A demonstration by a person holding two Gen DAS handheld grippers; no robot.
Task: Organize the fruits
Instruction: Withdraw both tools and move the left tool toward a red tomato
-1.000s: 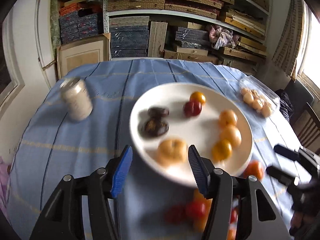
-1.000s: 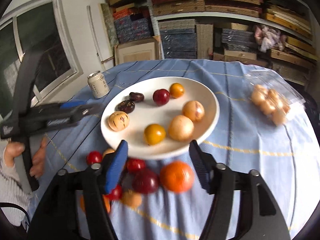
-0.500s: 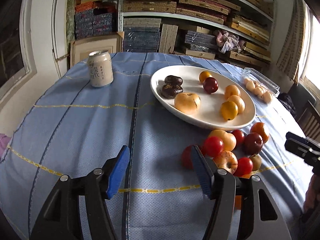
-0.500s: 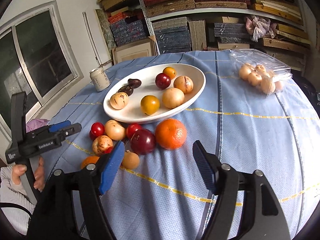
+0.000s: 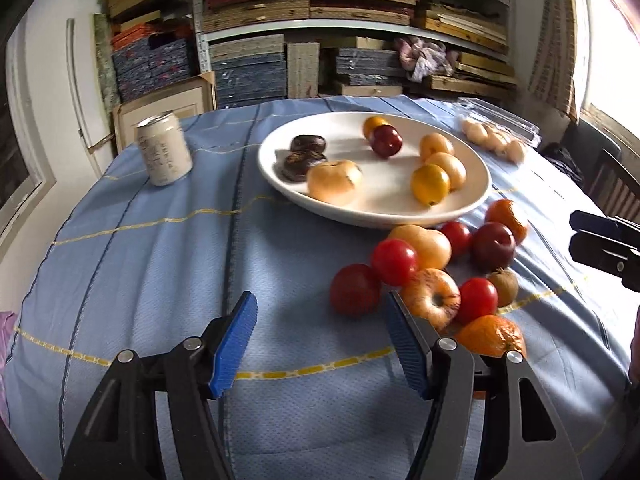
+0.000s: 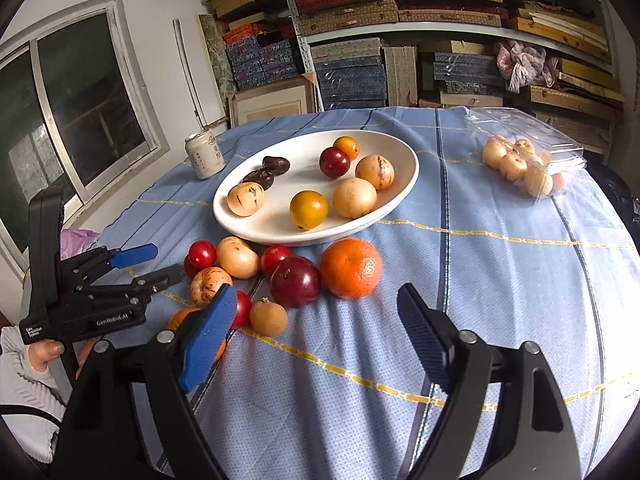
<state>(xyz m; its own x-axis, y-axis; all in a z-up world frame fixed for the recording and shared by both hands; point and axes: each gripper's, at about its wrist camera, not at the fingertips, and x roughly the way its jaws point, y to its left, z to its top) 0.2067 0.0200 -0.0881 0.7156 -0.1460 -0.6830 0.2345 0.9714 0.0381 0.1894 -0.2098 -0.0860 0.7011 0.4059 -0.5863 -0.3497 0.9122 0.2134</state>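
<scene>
Right wrist view: right gripper (image 6: 316, 336) hung with jaws spread wide and nothing between them, over bare blue cloth at the near edge of the table (image 6: 500, 280). Left gripper (image 5: 320, 336) likewise spread and empty, its right finger just beside the apple (image 5: 434, 298).

Task items: loose fruit cluster (image 6: 256, 280) lay on the cloth against the near rim of the white plate (image 6: 404, 188), which already carried several fruits.

Risks, judged: fruits in the cluster touched one another, so closing on one would likely nudge its neighbours; round ones, such as the orange (image 6: 351, 268), could roll toward the near table edge. Both tools approaching the same cluster might collide.

Room: open cloth near left and right of the cluster. Farther off, the can (image 5: 163, 154) stood near the far left edge and the clear fruit box (image 6: 532, 160) near the far right edge, both well apart from the plate.
</scene>
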